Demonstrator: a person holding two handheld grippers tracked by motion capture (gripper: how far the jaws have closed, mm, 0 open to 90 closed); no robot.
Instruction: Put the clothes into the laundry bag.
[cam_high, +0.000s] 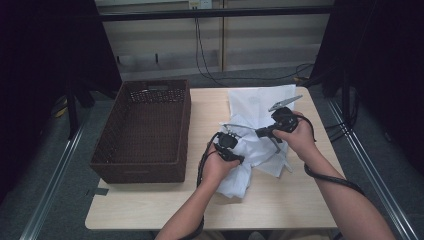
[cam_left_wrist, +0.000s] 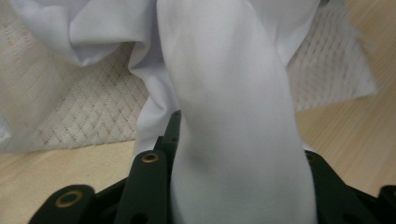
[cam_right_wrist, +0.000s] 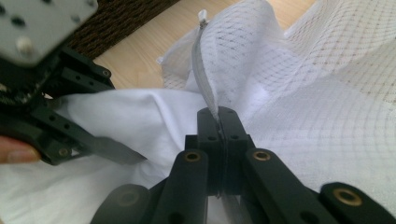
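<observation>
We see a pale wooden table (cam_high: 280, 200), a dark brown wicker basket (cam_high: 145, 130) on its left half, white cloth and mesh (cam_high: 257, 107) — rumpled — lying beside it, right of centre.

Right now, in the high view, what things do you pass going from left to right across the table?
Basket → left gripper → right gripper, with the white cloth under both grippers.
</observation>
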